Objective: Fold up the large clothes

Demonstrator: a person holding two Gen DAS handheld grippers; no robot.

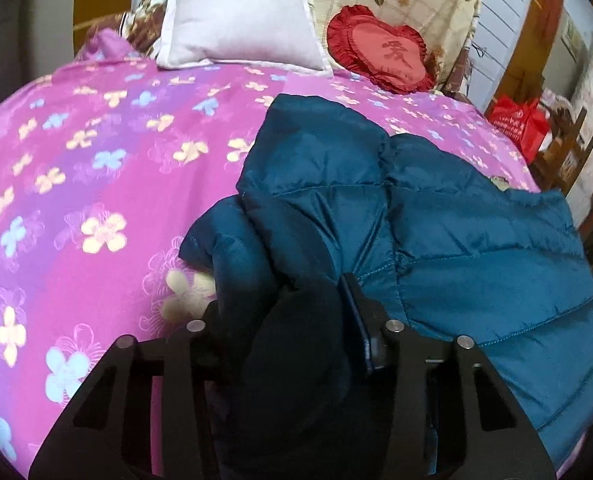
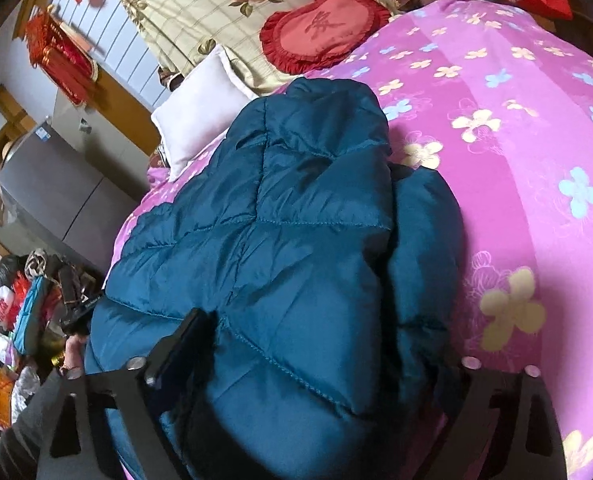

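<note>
One fold seems done: your jacket lies doubled mid-frame on the bed. Left gripper pinches a dark cuff; right gripper straddles the hem, jaws spread. Squaring remains.

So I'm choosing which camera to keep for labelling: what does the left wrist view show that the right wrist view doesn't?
Only the left wrist view: the left gripper, jaws closed on a dark fold of the jacket's edge, and a wooden chair.

Only the right wrist view: the right gripper, jaws wide around the jacket's bulk, a grey cabinet and floor clutter.

Both: the teal puffer jacket on the pink floral bedspread, the white pillow, the red heart cushion and a red bag.
</note>
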